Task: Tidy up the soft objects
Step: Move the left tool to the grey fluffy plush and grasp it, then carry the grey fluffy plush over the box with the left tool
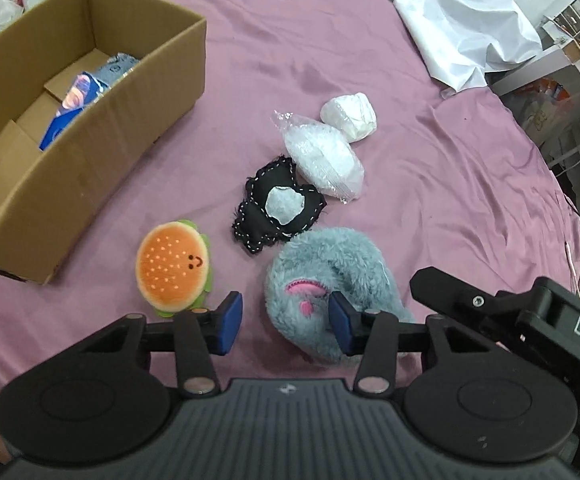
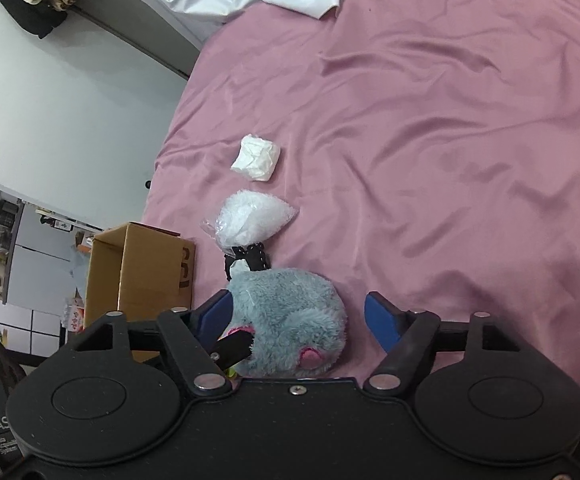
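A fluffy grey-blue plush (image 1: 329, 276) with pink patches lies on the pink bedsheet (image 1: 429, 184). My left gripper (image 1: 286, 322) is open, its right pad touching the plush's near side. A burger plush (image 1: 173, 266) lies left of it. Beyond are a black stitched pouch (image 1: 280, 204), a clear bag of white stuffing (image 1: 323, 160) and a white wad (image 1: 349, 117). My right gripper (image 2: 297, 320) is open around the grey-blue plush (image 2: 290, 312), with a gap at the right finger. Part of the right gripper shows at the lower right of the left wrist view.
An open cardboard box (image 1: 102, 136) stands on the bed at the left, with blue and grey items (image 1: 86, 92) inside; it also shows in the right wrist view (image 2: 142, 276). A white sheet (image 1: 457, 12) is bunched at the far right. Shelves and clutter stand beyond the bed's right edge.
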Tool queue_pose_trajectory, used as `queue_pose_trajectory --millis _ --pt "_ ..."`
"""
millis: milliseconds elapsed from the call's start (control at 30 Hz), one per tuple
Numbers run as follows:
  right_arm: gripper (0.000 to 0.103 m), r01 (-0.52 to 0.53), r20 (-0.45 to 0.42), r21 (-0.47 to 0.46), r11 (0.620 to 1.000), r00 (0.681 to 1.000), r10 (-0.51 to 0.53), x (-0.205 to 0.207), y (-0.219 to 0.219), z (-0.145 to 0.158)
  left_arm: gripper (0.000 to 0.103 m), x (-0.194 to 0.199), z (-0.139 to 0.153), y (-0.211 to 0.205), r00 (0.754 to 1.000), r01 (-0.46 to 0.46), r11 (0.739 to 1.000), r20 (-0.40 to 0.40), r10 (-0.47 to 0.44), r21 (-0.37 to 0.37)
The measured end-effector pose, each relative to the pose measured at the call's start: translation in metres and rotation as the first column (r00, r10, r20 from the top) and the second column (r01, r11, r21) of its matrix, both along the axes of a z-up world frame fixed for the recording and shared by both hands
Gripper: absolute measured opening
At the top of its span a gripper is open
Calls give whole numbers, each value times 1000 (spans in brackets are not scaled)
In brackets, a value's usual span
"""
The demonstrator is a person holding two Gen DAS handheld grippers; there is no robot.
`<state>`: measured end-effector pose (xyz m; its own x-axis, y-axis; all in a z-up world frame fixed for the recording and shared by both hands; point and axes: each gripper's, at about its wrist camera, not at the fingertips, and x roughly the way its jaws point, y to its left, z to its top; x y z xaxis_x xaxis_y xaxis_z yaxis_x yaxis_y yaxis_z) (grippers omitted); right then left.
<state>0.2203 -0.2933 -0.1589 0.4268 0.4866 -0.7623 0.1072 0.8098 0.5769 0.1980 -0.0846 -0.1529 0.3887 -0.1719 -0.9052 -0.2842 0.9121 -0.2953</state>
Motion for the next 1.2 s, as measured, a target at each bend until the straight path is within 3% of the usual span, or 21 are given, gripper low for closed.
queue_pose_trajectory --millis 200,367,500,667,967,1200 --pt "69 17 -19 9 1000 1000 -17 2 -1 -6 45 8 -8 -6 1000 -14 999 0 14 -30" --pt "63 36 -53 23 999 998 -35 7 -2 -13 22 9 -6 -9 999 -34 998 17 35 -60" --pt "48 38 -81 12 999 996 -37 10 3 -21 16 7 -1 -7 998 -49 996 22 51 -79" --pt "37 16 -45 3 1000 999 -16 4 8 -15 14 -1 8 -2 997 -67 994 37 70 -86" --pt "35 -11 32 -16 1000 999 12 -12 14 14 14 -17 33 8 994 -61 992 83 70 -111" --pt "35 -1 55 33 999 998 -1 -25 23 29 14 -29 52 23 991 -60 993 116 73 -106"
